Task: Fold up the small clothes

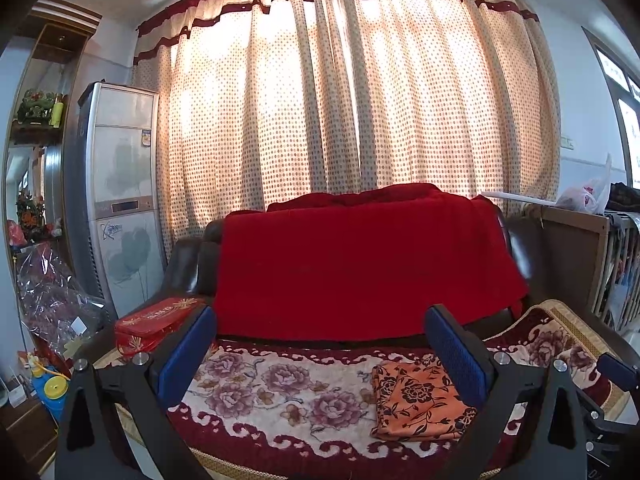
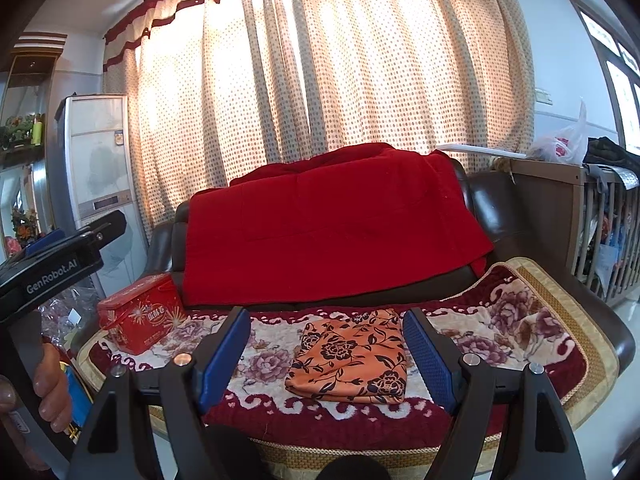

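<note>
1. Cloth (image 2: 350,358): lies folded in a flat rectangle on the sofa mat (image 2: 532,344).
2. Left gripper (image 1: 322,354) and right gripper (image 2: 326,354): both released, jaws wide, nothing between them.
3. Remaining: apparently nothing; no other garment shows, though the view is limited.

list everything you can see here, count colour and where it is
folded cloth: 1, orange with black flowers, on the seat cover
seat cover: 1, dark red and cream floral, on the sofa seat
blanket: 1, red, draped over the sofa back
tin: 1, red, left end of the seat
curtain: 1, cream with red dots, behind the sofa
air conditioner: 1, silver, left of the curtain
left gripper: 1, black, blue pads, open, empty
right gripper: 1, black, blue pads, open, empty
</note>
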{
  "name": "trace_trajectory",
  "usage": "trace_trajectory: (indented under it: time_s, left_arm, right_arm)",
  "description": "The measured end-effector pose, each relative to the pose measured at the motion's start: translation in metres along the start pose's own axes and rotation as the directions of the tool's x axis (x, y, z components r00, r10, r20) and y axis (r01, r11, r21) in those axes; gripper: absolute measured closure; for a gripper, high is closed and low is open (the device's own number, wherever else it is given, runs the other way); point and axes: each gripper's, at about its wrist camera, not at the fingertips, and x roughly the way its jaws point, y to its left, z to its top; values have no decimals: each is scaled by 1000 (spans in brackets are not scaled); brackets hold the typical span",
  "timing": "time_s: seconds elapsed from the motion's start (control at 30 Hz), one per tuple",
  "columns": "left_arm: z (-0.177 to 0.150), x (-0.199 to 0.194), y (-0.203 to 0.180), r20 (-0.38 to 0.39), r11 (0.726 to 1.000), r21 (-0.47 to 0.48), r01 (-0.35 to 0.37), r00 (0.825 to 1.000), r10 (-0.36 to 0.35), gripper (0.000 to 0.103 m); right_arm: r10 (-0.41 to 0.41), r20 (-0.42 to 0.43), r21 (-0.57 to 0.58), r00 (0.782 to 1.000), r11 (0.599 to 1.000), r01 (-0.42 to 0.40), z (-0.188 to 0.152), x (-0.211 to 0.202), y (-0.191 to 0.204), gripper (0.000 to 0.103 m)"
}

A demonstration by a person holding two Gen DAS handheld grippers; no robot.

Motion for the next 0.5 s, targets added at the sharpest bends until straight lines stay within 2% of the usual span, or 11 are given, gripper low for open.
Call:
trace_trajectory:
  time_s: [0.5]
  left_arm:
    - [1, 4, 6, -22, 1000, -1, 2, 1000, -3, 0]
  right_arm:
    - [14, 17, -2, 1000, 1000, -14, 11, 5, 4, 22]
